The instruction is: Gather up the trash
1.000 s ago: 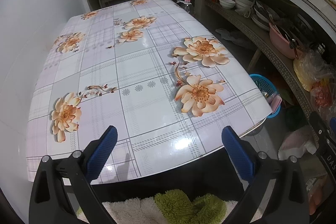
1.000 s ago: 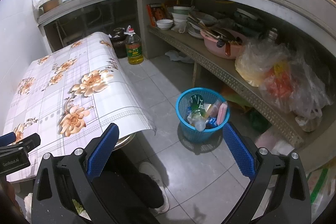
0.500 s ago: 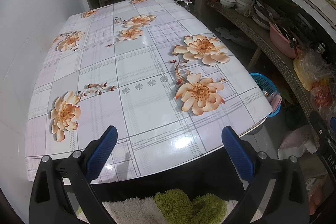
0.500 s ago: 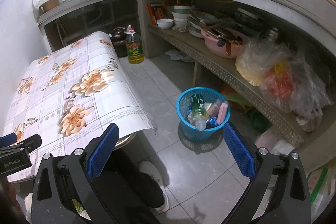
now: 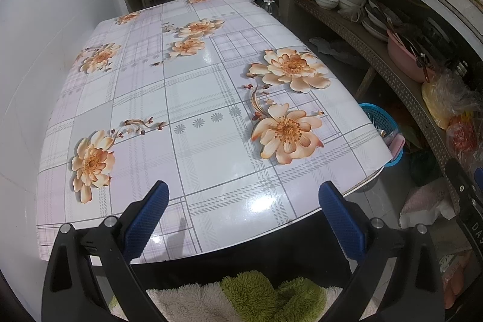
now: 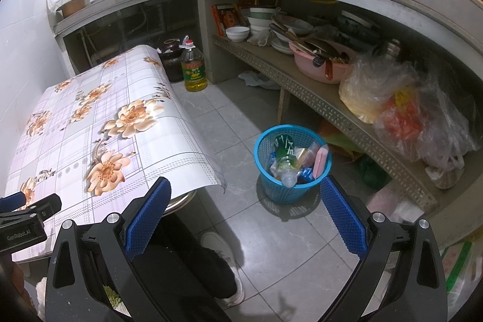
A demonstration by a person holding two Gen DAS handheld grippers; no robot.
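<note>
The left tool [image 5: 241, 213] is hanging over the near edge of the worktop [image 5: 187, 98] with its blue pads spread wide and nothing between them. The flowered cloth under it is bare, with no litter showing anywhere on it, which probably explains why this tool is idling rather than reaching.

The right tool [image 6: 244, 213] is also gaping wide and gripping nothing. It is pointing down and away from the worktop toward the tiled floor [image 6: 217, 125], as if the person is checking where the rubbish has ended up.

The trash is sitting in the blue basket [image 6: 271, 186], which is standing upright on the floor between the worktop's edge and the low shelf [image 6: 317, 98], close enough to both for easy dropping. A green-and-clear bottle [image 6: 283, 159] is lying slanted inside, its long axis running from the far rim down toward the near rim, with the narrow end pointing toward the camera. A pink flat piece [image 6: 320, 160] is leaning on edge against the right wall, its long side tilting upward. Wrappers are filling the gaps between them.

From these views the collecting is looking close to finished.
</note>
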